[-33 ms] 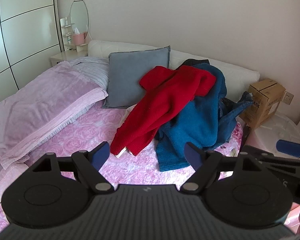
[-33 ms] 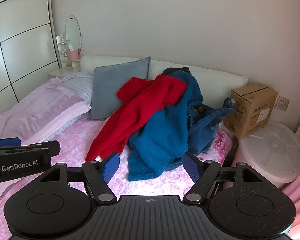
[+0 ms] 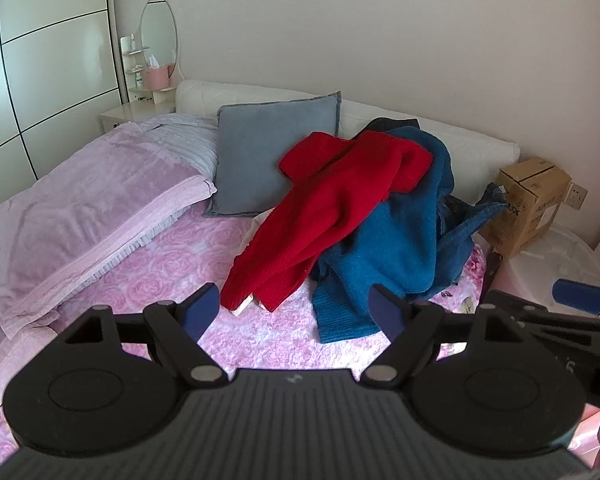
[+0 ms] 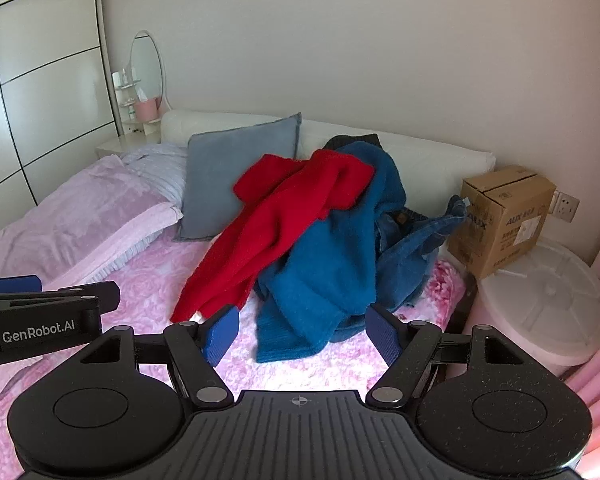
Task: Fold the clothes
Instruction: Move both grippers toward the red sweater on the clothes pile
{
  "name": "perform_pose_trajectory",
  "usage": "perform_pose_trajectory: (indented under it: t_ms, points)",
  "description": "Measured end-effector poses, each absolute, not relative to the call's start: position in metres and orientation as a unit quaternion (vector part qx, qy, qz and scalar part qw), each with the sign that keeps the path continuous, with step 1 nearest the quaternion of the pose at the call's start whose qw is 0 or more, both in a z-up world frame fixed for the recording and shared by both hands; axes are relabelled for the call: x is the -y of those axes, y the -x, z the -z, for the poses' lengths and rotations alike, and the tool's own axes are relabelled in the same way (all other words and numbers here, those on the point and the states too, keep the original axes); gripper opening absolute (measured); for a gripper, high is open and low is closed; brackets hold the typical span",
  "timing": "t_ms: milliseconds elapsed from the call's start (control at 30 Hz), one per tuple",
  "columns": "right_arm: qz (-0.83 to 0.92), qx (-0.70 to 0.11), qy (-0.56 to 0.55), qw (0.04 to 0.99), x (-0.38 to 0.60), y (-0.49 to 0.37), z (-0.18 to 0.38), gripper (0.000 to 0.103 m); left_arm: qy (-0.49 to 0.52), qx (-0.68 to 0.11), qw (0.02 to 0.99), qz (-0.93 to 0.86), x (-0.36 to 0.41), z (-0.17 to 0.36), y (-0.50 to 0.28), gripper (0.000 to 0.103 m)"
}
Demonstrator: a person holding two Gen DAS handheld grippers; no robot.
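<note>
the left gripper (image 3: 294, 314) hangs over the foot of a bed with its jaws spread wide and nothing between its blue pads (image 3: 200, 312). the right gripper (image 4: 302, 334) is just beside it, jaws likewise spread and empty, its blue fingertips (image 4: 220, 334) framing the near edge of the laundry. neither tool touches any cloth. beyond them, a heap of clothes lies unfolded on the pink rose-patterned bedspread (image 3: 172, 264): a red sweater (image 3: 324, 216) draped across the top and down to the left, a teal-blue sweater (image 3: 396, 240) under and beside it, and blue jeans (image 4: 416, 248) trailing off to the right. a dark garment (image 4: 352, 140) peeks out behind the heap, against the white headboard (image 4: 432, 160). a grey pillow (image 3: 268, 156) leans just left of the pile, with a folded lilac blanket (image 3: 88, 204) further left. off the bed's right side, a cardboard box (image 4: 504, 216) rests on a white round-lidded bin (image 4: 548, 300).
</note>
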State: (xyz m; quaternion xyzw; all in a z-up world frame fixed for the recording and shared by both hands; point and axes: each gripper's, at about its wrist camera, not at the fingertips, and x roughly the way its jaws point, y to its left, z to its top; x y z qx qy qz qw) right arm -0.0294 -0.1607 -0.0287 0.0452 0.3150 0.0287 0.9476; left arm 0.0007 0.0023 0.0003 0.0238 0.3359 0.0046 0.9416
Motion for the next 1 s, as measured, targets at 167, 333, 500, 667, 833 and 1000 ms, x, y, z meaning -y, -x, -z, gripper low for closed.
perform_pose_trajectory:
  t_ms: [167, 333, 500, 667, 833, 1000]
  points:
    - [-0.029, -0.317, -0.042, 0.947, 0.158, 0.028, 0.029, 0.073, -0.025, -0.330, 0.944, -0.007, -0.013, 0.001, -0.001, 0.079]
    - [-0.028, -0.316, -0.036, 0.948, 0.150, 0.025, 0.028, 0.073, -0.023, -0.327, 0.945, -0.008, -0.014, 0.011, 0.005, 0.079]
    - [-0.023, -0.317, -0.031, 0.948, 0.138, 0.025, 0.030, 0.073, -0.015, -0.329, 0.944, -0.004, -0.023, 0.008, 0.001, 0.079]
    - [-0.019, -0.318, -0.027, 0.948, 0.133, 0.024, 0.031, 0.073, -0.008, -0.330, 0.944, -0.002, -0.030, 0.009, 0.003, 0.079]
    - [-0.018, -0.322, -0.023, 0.946, 0.132, 0.021, 0.032, 0.073, -0.003, -0.333, 0.943, -0.001, -0.034, 0.011, 0.000, 0.079]
    - [-0.017, -0.323, -0.020, 0.946, 0.131, 0.018, 0.033, 0.073, 0.003, -0.336, 0.942, -0.001, -0.039, 0.011, -0.002, 0.079]
